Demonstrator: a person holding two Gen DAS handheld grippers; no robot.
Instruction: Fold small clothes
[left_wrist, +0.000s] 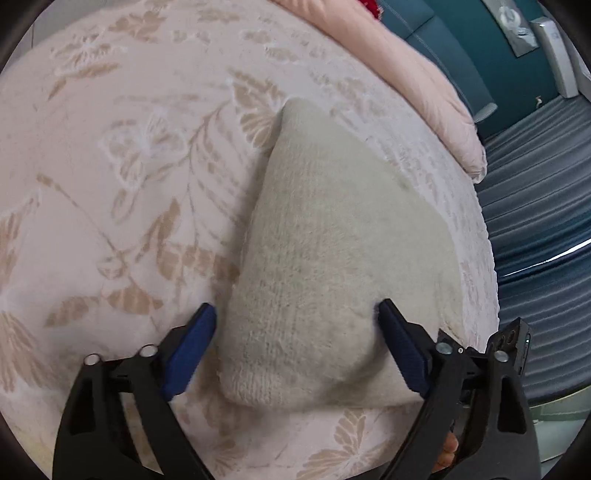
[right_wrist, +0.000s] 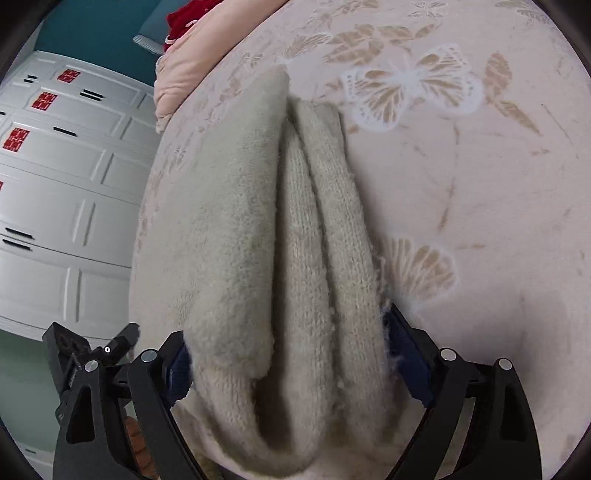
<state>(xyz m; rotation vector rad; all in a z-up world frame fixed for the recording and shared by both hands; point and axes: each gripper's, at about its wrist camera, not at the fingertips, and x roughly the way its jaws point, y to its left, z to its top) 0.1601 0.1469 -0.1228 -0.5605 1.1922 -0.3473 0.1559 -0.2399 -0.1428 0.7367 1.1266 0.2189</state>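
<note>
Folded grey knit garment (left_wrist: 325, 258) lies on floral bedspread (left_wrist: 110, 184). Left claw (left_wrist: 297, 321) and right claw (right_wrist: 288, 350) straddle it, jaws wide, gripping nothing. Fold looks laid; next likely withdraw or refold.

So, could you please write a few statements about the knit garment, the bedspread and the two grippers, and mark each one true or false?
1. The beige knit garment lies folded on a butterfly-patterned bedspread. True.
2. The left gripper is clamped shut on nothing. False: its jaws stand apart, straddling the garment.
3. The right gripper has the garment's folded layers between its open jaws. True.
4. The garment is bright red. False: it is beige; only a scrap of red fabric shows at the far edge.
</note>
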